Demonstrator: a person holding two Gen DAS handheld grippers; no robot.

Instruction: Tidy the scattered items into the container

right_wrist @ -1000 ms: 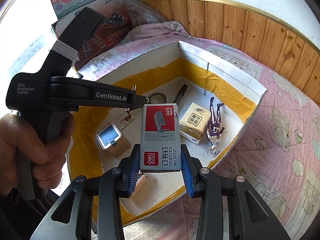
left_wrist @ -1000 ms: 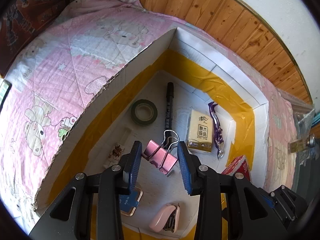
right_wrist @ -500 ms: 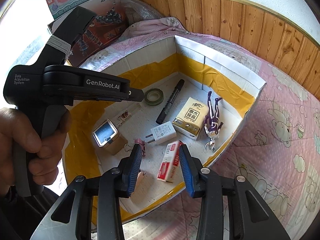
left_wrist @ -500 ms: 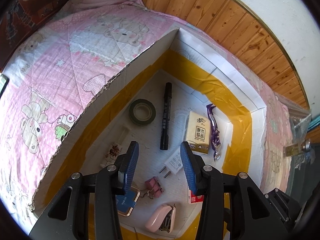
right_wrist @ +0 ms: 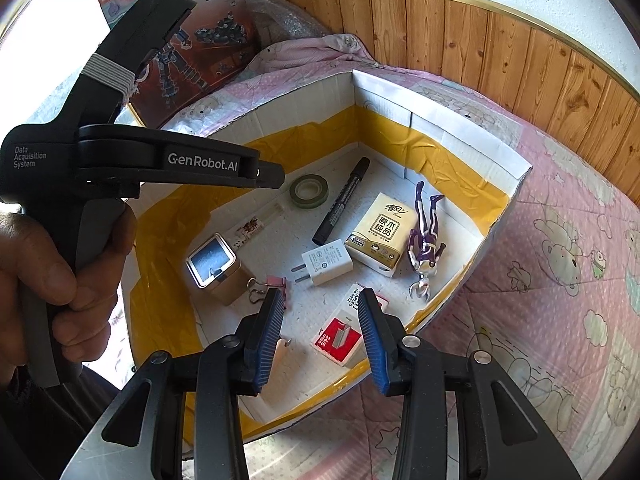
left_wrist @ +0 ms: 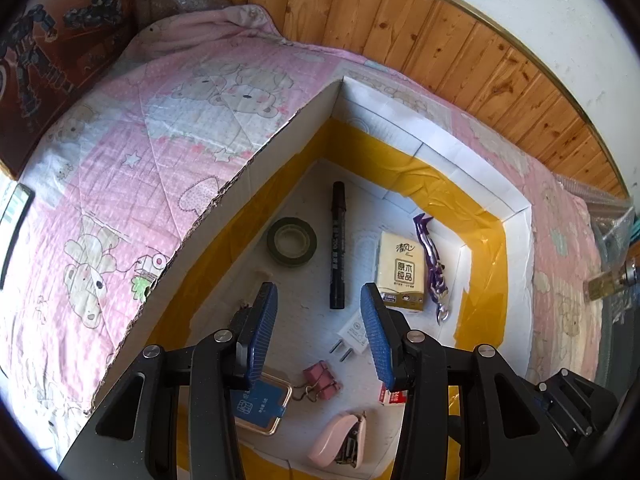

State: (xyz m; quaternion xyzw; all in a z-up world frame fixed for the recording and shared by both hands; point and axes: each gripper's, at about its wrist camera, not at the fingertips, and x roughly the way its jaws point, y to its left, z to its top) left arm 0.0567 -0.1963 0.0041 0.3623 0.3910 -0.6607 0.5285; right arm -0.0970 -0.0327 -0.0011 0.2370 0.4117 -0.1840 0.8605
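A white cardboard box [left_wrist: 476, 178] lined with yellow tape lies on a pink quilt. In it are a tape roll [left_wrist: 292, 242], black marker [left_wrist: 337, 248], tissue pack [left_wrist: 401, 272], purple figure [left_wrist: 432, 260], white charger [left_wrist: 354, 338], pink binder clip [left_wrist: 322, 378], pink stapler [left_wrist: 340, 440] and a gold-rimmed tin [left_wrist: 260, 404]. My left gripper [left_wrist: 318, 300] hovers open over the box floor, holding nothing. My right gripper [right_wrist: 320, 300] is open above the red-and-white staple box [right_wrist: 340, 336], which lies flat near the box's near wall [right_wrist: 448, 304], clear of the pads.
The pink bear-print quilt [right_wrist: 560, 260] surrounds the box. Wood panelling [right_wrist: 500, 36] runs behind. Toy cartons [right_wrist: 200, 40] lean at the back left. A person's hand [right_wrist: 60, 272] holds the left gripper's handle at the box's left side. A small bottle [left_wrist: 608, 280] lies at the right.
The left gripper opened and the pink binder clip dropped to the box floor. The right gripper released the staple box, which now lies flat in the box.
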